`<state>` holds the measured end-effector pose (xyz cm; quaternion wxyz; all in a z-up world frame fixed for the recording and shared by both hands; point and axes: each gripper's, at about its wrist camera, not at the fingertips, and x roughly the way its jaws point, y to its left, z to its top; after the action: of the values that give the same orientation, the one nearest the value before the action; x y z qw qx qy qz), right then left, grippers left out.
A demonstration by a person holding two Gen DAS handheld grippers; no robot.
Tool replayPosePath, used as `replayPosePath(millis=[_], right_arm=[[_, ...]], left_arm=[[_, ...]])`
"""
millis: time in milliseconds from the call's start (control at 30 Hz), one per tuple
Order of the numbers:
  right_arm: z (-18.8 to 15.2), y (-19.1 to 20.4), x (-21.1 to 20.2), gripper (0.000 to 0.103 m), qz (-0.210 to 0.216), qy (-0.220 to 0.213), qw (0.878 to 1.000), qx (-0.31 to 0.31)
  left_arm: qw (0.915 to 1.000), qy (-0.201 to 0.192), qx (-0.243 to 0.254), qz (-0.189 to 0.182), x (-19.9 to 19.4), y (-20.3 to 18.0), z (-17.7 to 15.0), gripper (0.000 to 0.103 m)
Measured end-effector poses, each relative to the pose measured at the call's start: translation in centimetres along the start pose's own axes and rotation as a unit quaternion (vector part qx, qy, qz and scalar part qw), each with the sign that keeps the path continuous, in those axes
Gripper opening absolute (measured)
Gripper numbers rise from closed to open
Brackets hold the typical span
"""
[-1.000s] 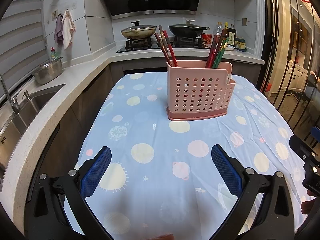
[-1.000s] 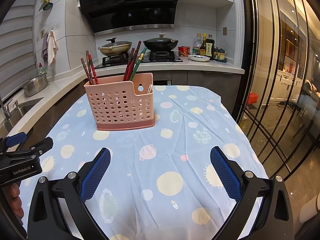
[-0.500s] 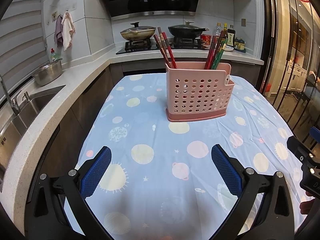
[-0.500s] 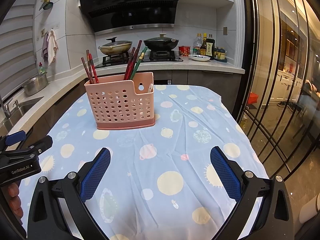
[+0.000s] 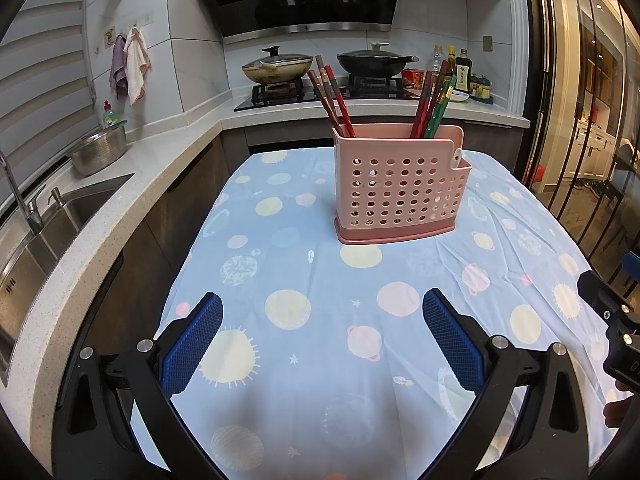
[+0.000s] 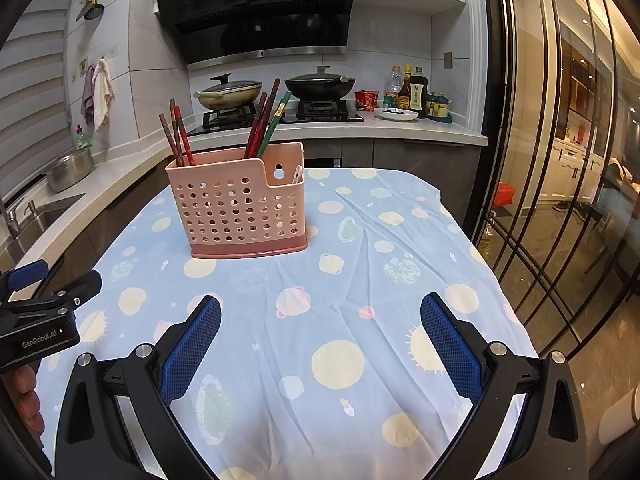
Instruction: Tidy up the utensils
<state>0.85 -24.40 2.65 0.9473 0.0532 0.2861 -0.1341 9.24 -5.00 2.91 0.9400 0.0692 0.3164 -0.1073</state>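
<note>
- A pink perforated utensil holder (image 5: 400, 188) stands upright on the far half of the table, on its darker pink base, well apart from both grippers.
- In its left end, a bunch of red and brown chopsticks (image 5: 332, 96) leans to the left; towards its right, a second bunch of red, brown and green chopsticks (image 5: 434, 100) leans to the right.
- In the low compartment at the holder's right end, a small pale utensil tip (image 6: 298, 172) shows just above the rim; what it is cannot be told.
- The table wears a light blue tablecloth (image 5: 320, 288) printed with planets, suns and stars, slightly wrinkled around the holder.
- The left gripper (image 5: 322, 344) hovers over the near edge of the cloth, jaws spread wide with nothing between the blue pads.
- The right gripper (image 6: 320, 344) hovers likewise over the near edge, to the right of the left one, jaws wide and holding nothing.
- At the left edge of the right wrist view, a person's fingers (image 6: 26, 396) show beneath the left gripper's body.
- To the left runs a counter with a sink (image 5: 48, 224) and a metal bowl (image 5: 100, 152).
- Beyond the table, two lidded pans (image 5: 280, 68) sit on the stove, with sauce bottles (image 6: 412, 90) to their right.
</note>
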Motion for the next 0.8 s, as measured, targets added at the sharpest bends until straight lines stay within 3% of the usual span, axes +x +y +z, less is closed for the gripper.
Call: replayPosePath(millis=[800], right_arm=[[-0.14,-0.86,0.3,0.096,-0.008,0.002,1.0,0.006]], left_arm=[[0.9999,0.008,-0.011,0.003,0.64,0.72,0.13,0.096]])
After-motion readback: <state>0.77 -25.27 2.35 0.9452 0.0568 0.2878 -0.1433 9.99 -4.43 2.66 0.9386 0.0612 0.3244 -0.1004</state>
